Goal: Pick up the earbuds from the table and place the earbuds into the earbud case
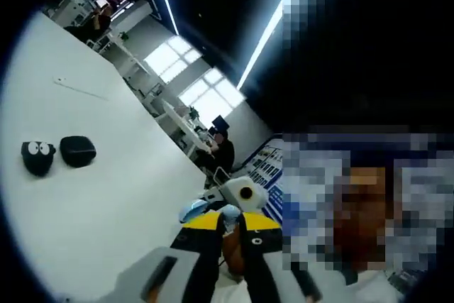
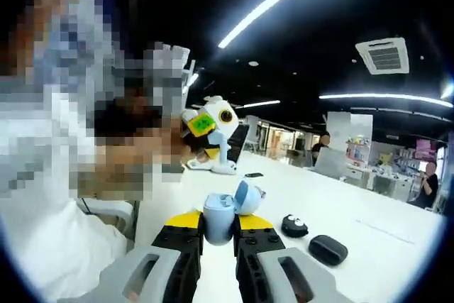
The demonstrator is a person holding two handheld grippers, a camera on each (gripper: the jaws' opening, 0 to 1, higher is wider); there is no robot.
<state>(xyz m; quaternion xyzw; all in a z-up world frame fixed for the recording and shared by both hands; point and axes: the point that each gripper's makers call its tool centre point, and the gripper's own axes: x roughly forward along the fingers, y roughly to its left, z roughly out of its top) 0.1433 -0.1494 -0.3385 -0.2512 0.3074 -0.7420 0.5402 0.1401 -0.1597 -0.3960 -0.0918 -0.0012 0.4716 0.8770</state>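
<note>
Earbud case [image 2: 225, 219], lid open, is sitting clenched in the right claw [image 2: 220, 235]; left claw [image 1: 228, 235] is pinching something small, facing it.

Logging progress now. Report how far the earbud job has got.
Done: the light-blue plastic earbud case is off the table, its lid open. In hand: the right gripper clamps it, and the left gripper is raised facing it. Left: no earbud can be made out in either view, so seating them looks pending.
</note>
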